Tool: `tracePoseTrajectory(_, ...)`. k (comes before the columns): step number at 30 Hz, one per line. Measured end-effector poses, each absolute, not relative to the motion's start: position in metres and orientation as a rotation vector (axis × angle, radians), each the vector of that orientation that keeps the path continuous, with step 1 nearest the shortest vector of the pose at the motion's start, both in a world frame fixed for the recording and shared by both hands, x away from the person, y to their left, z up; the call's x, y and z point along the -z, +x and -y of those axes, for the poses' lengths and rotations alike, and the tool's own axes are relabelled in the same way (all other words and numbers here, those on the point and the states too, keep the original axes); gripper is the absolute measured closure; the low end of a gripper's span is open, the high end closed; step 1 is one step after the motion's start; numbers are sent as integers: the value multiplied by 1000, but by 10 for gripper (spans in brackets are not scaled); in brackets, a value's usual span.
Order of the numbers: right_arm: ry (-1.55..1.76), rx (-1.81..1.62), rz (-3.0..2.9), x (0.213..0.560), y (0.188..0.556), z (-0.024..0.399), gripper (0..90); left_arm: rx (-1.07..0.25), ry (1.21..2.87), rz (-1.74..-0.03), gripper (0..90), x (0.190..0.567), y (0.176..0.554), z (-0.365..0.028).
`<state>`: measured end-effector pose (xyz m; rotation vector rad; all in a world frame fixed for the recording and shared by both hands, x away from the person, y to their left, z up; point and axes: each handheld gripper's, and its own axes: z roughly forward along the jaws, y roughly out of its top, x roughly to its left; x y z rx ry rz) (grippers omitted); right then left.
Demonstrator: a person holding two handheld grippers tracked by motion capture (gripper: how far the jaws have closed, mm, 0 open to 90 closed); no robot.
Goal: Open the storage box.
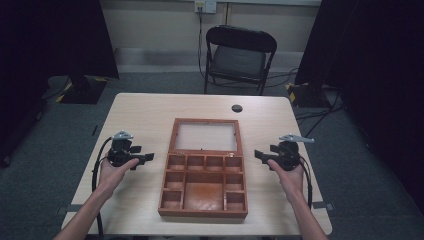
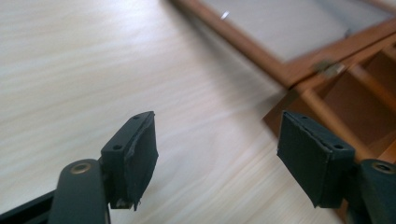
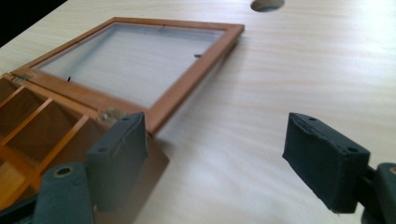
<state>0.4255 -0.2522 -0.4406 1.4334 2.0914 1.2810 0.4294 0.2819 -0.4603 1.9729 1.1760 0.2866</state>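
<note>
Both my claws released: left claw (image 1: 148,157) and right claw (image 1: 259,153) flank the box (image 1: 204,197); its far compartments cut off in my gripper views.

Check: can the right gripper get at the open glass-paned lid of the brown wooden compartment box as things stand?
Probably yes. The right gripper stands open beside the brown wooden compartment box, facing it, and only bare light wooden table lies between it and the glass-paned lid, which lies flat.

A dim room with a pale wooden desk (image 1: 150,107) at its middle

A black folding chair (image 1: 239,57) is standing behind the desk on grey carpet (image 1: 160,82), dark curtains (image 1: 50,37) are hanging on both sides, cables (image 1: 320,112) are trailing over the floor, and a wall socket (image 1: 205,6) is showing on the light wall (image 1: 150,22).
</note>
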Motion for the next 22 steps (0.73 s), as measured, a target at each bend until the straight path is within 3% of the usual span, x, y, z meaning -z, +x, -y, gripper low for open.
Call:
tracePoseTrajectory(4,1445,-1205,-2116,445,409,268,208,-262,1983,-1203,273,469,422,-293)
tracePoseTrajectory(9,1466,-1091,-2192,466,393,278,202,-359,2101,-1224,257,486,412,-305)
tracePoseTrajectory(14,1483,-956,-2228,484,395,276,194,-450,2090,-1205,227,494,409,-306)
tracePoseTrajectory(15,1464,-920,-2233,488,395,273,158,-504,2115,-1183,212,496,409,-305)
tracePoseTrajectory(18,1416,-889,-2206,492,394,271,151,-526,2051,-1180,147,502,409,-306)
tracePoseTrajectory(22,1368,-922,-2132,500,390,269,130,-529,2056,-1181,140,502,408,-306)
